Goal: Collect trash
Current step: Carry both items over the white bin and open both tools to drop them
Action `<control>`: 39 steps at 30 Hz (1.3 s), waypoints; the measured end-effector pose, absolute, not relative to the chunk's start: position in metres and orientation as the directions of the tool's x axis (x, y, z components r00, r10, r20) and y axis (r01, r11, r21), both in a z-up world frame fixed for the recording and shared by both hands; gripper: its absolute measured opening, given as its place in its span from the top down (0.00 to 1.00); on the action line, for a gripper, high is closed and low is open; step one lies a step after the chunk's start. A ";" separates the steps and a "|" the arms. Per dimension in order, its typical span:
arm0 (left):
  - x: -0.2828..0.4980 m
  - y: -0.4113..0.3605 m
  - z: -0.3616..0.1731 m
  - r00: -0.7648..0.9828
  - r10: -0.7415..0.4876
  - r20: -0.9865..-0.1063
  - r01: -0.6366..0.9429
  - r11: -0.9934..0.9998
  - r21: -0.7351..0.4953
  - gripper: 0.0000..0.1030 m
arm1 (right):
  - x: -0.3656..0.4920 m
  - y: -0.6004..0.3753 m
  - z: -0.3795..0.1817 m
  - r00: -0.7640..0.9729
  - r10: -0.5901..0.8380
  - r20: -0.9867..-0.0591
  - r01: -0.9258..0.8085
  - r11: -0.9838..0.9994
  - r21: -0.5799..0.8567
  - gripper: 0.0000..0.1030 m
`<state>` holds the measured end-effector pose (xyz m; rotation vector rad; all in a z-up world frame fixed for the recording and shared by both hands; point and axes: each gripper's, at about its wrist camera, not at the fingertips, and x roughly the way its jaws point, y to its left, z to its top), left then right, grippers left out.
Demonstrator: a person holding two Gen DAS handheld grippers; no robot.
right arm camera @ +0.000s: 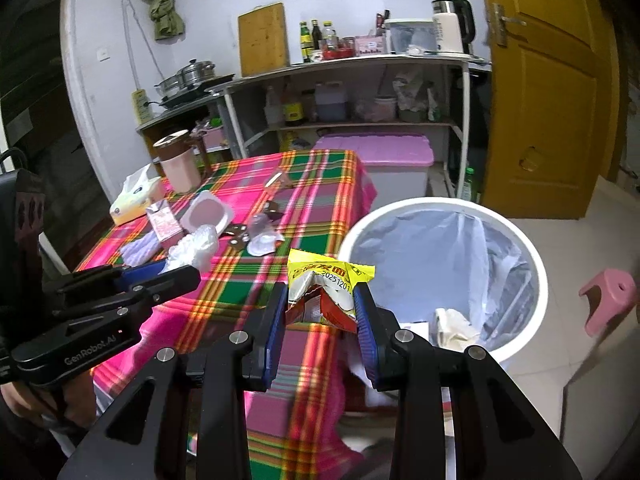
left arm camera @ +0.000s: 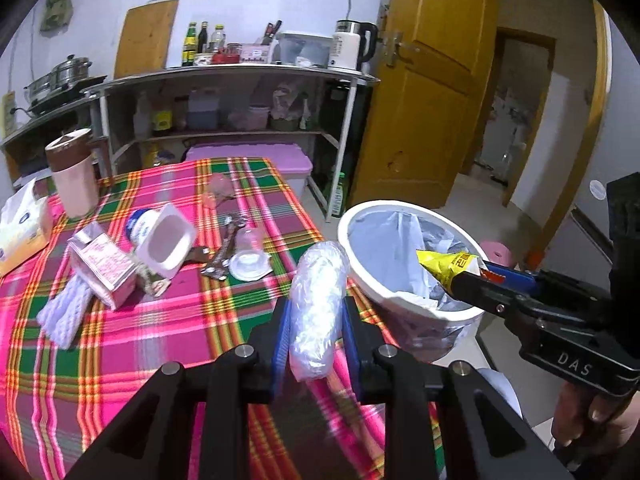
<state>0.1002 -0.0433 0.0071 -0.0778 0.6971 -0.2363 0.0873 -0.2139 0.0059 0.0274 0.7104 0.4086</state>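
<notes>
My left gripper (left arm camera: 316, 312) is shut on a crumpled clear plastic bag (left arm camera: 318, 300) and holds it above the plaid table's right edge, next to the white trash bin (left arm camera: 400, 304). In the right wrist view that gripper (right arm camera: 176, 270) and its bag (right arm camera: 194, 248) show at the left. My right gripper (right arm camera: 322, 300) is shut on a yellow snack wrapper (right arm camera: 324, 284) at the bin's left rim (right arm camera: 352, 236); in the left wrist view the wrapper (left arm camera: 444, 264) hangs over the bin's opening. The bin has a plastic liner and some paper trash (right arm camera: 454, 326) inside.
On the plaid tablecloth (left arm camera: 160, 332) lie a pink carton (left arm camera: 106, 264), a white yogurt tub (left arm camera: 164, 240), a small clear cup (left arm camera: 248, 260), foil scraps (left arm camera: 224, 256), a tissue box (left arm camera: 22, 224) and a pink canister (left arm camera: 74, 176). A pink stool (right arm camera: 610, 300) stands right of the bin. Shelves and a door stand behind.
</notes>
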 end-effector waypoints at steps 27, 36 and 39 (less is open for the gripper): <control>0.177 -0.138 -0.013 0.653 -0.382 -0.654 0.381 0.912 -0.153 0.75 | 0.131 -0.297 -0.021 0.692 0.233 -0.683 -0.147 0.972 0.183 0.67; 0.200 -0.155 -0.021 0.618 -0.414 -0.668 0.416 0.894 -0.169 0.74 | 0.150 -0.307 -0.035 0.660 0.217 -0.719 -0.122 0.976 0.182 0.65; 0.206 -0.160 -0.024 0.608 -0.420 -0.674 0.425 0.889 -0.170 0.74 | 0.155 -0.310 -0.039 0.653 0.213 -0.726 -0.113 0.976 0.185 0.64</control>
